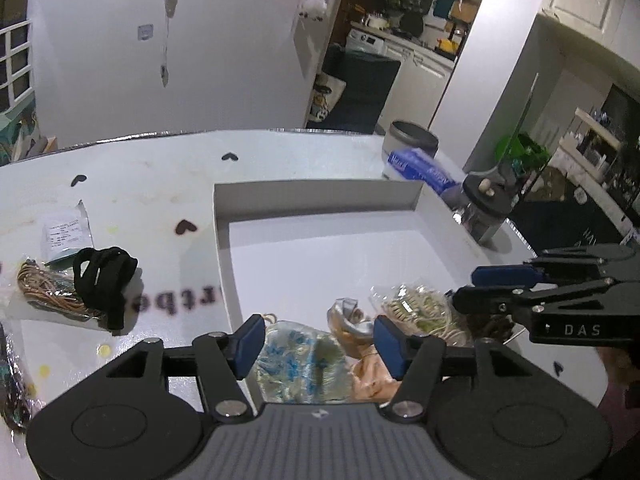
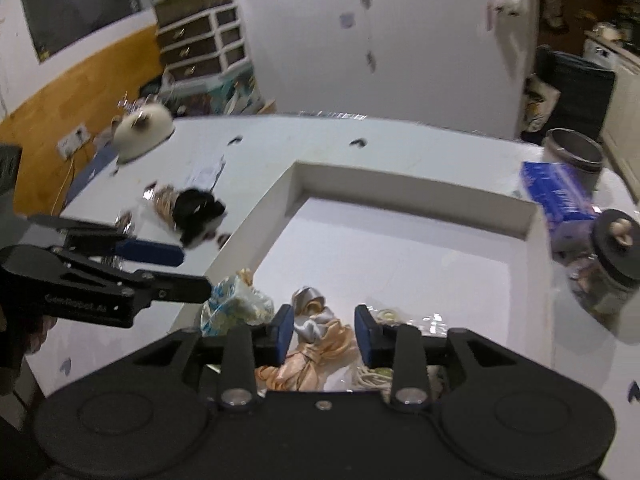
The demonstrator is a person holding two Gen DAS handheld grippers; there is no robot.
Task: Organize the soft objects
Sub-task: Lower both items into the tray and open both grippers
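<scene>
Since both tools hang over the near end of the tray, we read this as the gap between a drop and the next pick.

L wrist / step: we judge a drop-off just done; left gripper [image 1: 318, 346] jaws part-open, nothing pinched, blue-print pouch [image 1: 298, 364] lying loose under the pads.
L wrist / tray: white tray [image 1: 320, 196] straight ahead of the tool; far part bare, near end holds the pouch, satin ribbon bundle [image 1: 356, 344] and a clear bag of cord [image 1: 416, 308].
L wrist / left to do: black strap [image 1: 106, 280] and a bagged tan cord coil [image 1: 48, 292] sit on the table [image 1: 160, 168], off to the tool's left, outside the tray.
L wrist / next: we'd swing left & open wide enough for the strap.

R wrist / tool: right gripper [image 2: 322, 334] narrow gap, empty as far as we see; ribbon below the gap, not clamped.
R wrist / tray: same three items near the tool; rest bare.
R wrist / other: lidded jar [image 2: 608, 268] to the right, outside the tray.
</scene>
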